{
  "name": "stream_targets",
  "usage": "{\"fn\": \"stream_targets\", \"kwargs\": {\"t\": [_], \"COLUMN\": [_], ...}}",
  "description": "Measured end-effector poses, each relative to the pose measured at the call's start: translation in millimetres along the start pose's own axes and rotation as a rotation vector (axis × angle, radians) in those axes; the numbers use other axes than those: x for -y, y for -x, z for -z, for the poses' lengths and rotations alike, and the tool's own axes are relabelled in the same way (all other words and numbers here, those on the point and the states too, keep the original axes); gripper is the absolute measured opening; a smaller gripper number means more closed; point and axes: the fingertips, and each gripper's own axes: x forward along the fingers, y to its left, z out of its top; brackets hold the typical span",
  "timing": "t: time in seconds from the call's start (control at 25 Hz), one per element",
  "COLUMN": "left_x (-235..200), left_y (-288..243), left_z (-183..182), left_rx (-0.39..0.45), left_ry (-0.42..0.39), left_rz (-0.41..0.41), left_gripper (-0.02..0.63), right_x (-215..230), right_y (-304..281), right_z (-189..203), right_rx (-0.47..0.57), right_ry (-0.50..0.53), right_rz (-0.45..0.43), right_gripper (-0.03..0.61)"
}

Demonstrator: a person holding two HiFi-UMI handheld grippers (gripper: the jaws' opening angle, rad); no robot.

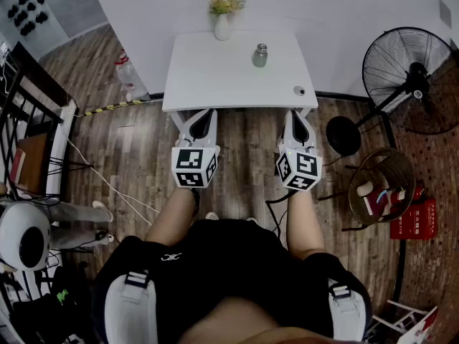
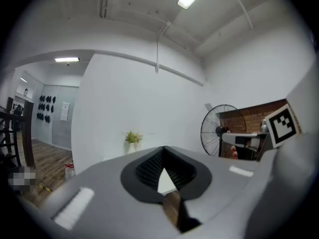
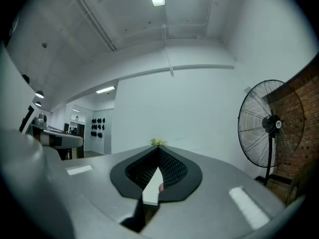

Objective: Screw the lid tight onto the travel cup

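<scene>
You are holding the left gripper [image 1: 204, 115] closed and empty before the table [image 1: 215, 70]. The travel cup [image 1: 259, 54] is standing mid-table, probably rigid, slick metal: grip its body. The likely light lid [image 1: 299, 90] is lying apart, just beyond your closed, empty right gripper [image 1: 297, 115]

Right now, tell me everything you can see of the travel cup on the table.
The travel cup is small, silvery and metal-looking, with a narrower top. It stands upright on the white table, toward the far edge and right of centre, apart from the vase. Only the table touches it. A small round piece, likely its lid, lies apart from it near the right front corner.
</scene>
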Motion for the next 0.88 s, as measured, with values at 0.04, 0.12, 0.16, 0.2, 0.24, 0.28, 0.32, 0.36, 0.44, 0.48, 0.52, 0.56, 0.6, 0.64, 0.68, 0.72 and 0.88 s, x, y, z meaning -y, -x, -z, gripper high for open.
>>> {"fn": "stream_targets", "kwargs": {"t": [0.04, 0.12, 0.16, 0.2, 0.24, 0.28, 0.32, 0.36, 0.44, 0.48, 0.52, 0.56, 0.6, 0.64, 0.68, 0.72, 0.88], "left_x": [2.1, 6.7, 9.2, 11.9, 14.9, 18.4, 22.4, 26.6, 35.1, 39.2, 43.3, 47.3, 51.3, 55.5, 60.0, 64.7, 71.5], "left_y": [-0.4, -1.1, -1.4, -1.6, -1.9, -2.2, -2.8, -3.9, -7.3, -8.8, -9.7, -10.1, -10.2, -10.4, -10.2, -9.5, -11.0], "left_z": [-0.9, -2.3, -2.7, -2.9, -3.0, -3.3, -3.9, -5.0, -7.9, -8.8, -9.4, -9.8, -10.1, -10.5, -10.9, -10.8, -7.2], "left_rx": [0.0, 0.002, 0.004, 0.007, 0.01, 0.012, 0.013, 0.015, 0.02, 0.022, 0.024, 0.027, 0.032, 0.036, 0.041, 0.043, 0.037], "left_ry": [0.002, 0.004, 0.003, 0.002, 0.002, 0.002, 0.002, 0.001, -0.003, -0.004, -0.004, -0.003, -0.003, -0.004, -0.006, -0.01, -0.013], "left_rz": [0.001, 0.0, -0.001, -0.002, -0.003, -0.003, -0.003, -0.003, -0.005, -0.008, -0.013, -0.019, -0.025, -0.031, -0.035, -0.039, -0.05], "left_gripper": [0.052, 0.054, 0.053, 0.053, 0.054, 0.054, 0.054, 0.052, 0.054, 0.054, 0.053, 0.054, 0.054, 0.054, 0.052, 0.054, 0.052], "right_x": [-0.2, -0.4, -0.2, 0.3, 1.7, 4.0, 7.2, 10.9, 18.5, 21.7, 24.5, 27.3, 30.3, 33.7, 37.3, 41.0, 53.2], "right_y": [1.4, 4.0, 5.0, 6.0, 6.9, 8.1, 9.2, 10.0, 11.0, 11.9, 13.1, 14.5, 15.5, 15.9, 16.3, 17.4, 15.4], "right_z": [-1.9, -4.3, -4.3, -3.8, -3.2, -2.9, -3.1, -3.7, -5.2, -5.9, -6.5, -7.2, -7.8, -8.8, -10.1, -11.4, -13.5], "right_rx": [0.009, 0.02, 0.021, 0.02, 0.019, 0.018, 0.016, 0.014, 0.011, 0.011, 0.011, 0.014, 0.017, 0.021, 0.027, 0.032, 0.048], "right_ry": [-0.014, -0.027, -0.022, -0.012, -0.003, 0.001, 0.0, -0.003, -0.005, -0.004, 0.0, 0.005, 0.009, 0.011, 0.012, 0.012, -0.001], "right_rz": [-0.012, -0.031, -0.037, -0.04, -0.041, -0.041, -0.041, -0.042, -0.051, -0.059, -0.066, -0.074, -0.081, -0.087, -0.092, -0.094, -0.091], "right_gripper": [0.002, 0.002, 0.002, 0.002, 0.002, 0.002, 0.002, 0.002, 0.002, 0.002, 0.002, 0.002, 0.002, 0.002, 0.002, 0.002, 0.002]}}
